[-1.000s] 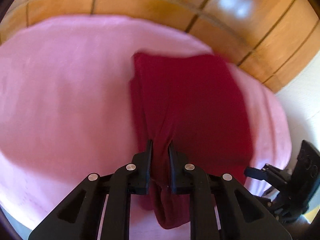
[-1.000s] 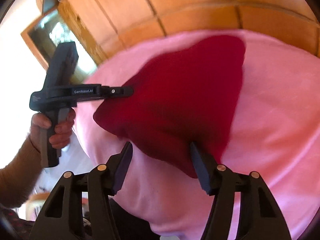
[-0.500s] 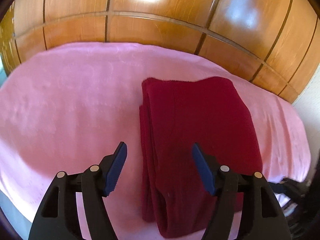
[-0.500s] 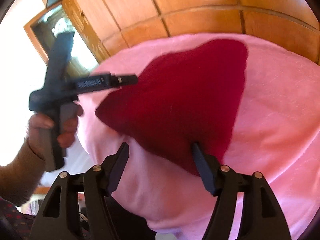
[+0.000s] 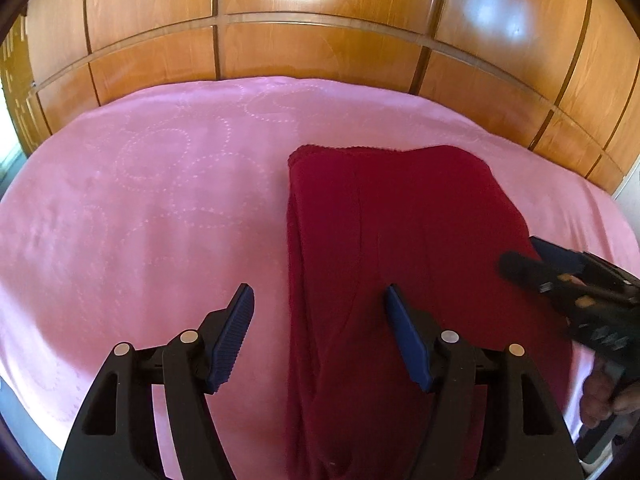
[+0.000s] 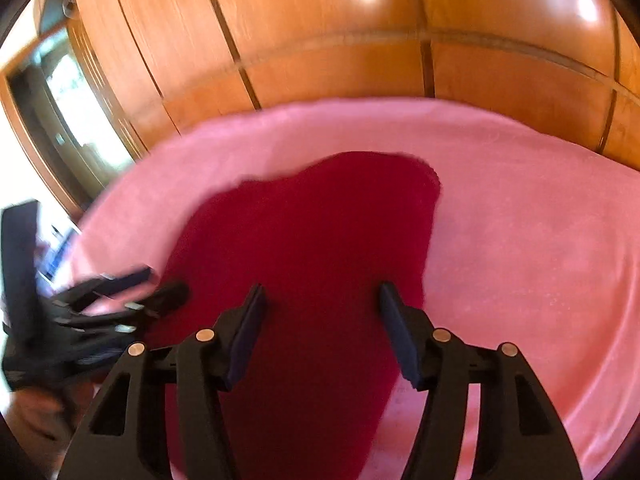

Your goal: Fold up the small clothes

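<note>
A dark red garment (image 5: 400, 248) lies folded lengthwise on the pink bedspread (image 5: 140, 208), its long folded edge on the left. My left gripper (image 5: 318, 300) is open and empty, raised over the garment's left edge near its close end. My right gripper (image 6: 320, 300) is open and empty above the same garment (image 6: 312, 232). The right gripper also shows at the right edge of the left wrist view (image 5: 568, 280). The left gripper shows blurred at the left of the right wrist view (image 6: 92, 304).
A glossy wooden panelled wall (image 5: 320, 32) runs along the far side of the bed. A window or mirror frame (image 6: 60, 96) stands at the far left. The bedspread's near edge (image 5: 24, 412) drops off at the lower left.
My left gripper let go of the garment's near end, opened and drew back upward. My right gripper stayed open and moved over the garment. The garment now lies flat.
</note>
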`<act>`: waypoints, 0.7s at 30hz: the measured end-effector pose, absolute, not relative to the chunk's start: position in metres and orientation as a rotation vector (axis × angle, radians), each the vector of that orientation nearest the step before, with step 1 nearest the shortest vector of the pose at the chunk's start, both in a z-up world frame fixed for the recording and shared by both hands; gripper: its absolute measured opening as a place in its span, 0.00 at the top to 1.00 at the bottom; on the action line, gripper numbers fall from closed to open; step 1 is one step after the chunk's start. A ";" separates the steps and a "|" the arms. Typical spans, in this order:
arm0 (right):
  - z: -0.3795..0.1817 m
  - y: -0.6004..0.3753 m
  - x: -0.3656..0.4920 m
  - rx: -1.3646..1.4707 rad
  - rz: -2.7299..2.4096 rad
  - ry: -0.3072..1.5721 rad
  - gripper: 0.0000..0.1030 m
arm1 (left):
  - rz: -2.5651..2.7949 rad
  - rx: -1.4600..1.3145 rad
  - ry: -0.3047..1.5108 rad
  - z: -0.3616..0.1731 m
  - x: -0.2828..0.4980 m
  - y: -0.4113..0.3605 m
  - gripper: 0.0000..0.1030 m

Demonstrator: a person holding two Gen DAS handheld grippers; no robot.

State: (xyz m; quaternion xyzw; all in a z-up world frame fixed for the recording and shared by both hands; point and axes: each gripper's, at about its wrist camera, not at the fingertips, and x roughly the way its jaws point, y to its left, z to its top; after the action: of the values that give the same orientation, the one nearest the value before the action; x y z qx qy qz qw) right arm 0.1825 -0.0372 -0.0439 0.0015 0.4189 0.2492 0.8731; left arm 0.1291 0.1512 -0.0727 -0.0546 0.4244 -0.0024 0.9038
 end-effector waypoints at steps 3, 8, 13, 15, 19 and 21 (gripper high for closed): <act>-0.041 -0.042 0.180 -0.008 0.542 0.861 0.39 | -0.022 -0.144 0.859 -0.077 0.126 0.156 0.35; -0.029 -0.072 0.190 0.142 0.578 0.866 0.18 | -0.024 -0.174 0.837 -0.077 0.121 0.159 0.31; -0.042 -0.101 0.211 0.326 0.592 0.931 0.10 | -0.042 -0.224 0.831 -0.080 0.120 0.164 0.31; -0.052 -0.107 0.219 0.375 0.607 0.978 0.10 | -0.052 -0.250 0.829 -0.082 0.120 0.167 0.31; -0.076 -0.104 0.238 0.441 0.636 1.056 0.09 | -0.088 -0.319 0.836 -0.089 0.118 0.177 0.30; -0.078 -0.104 0.239 0.466 0.666 1.063 0.10 | -0.111 -0.363 0.848 -0.093 0.120 0.183 0.30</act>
State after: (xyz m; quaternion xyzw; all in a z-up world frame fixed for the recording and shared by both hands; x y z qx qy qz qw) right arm 0.2387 -0.1045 -0.0783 0.2158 0.4927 0.3086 0.7845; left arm 0.1197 0.1826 -0.0931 -0.1753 0.4090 -0.0533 0.8940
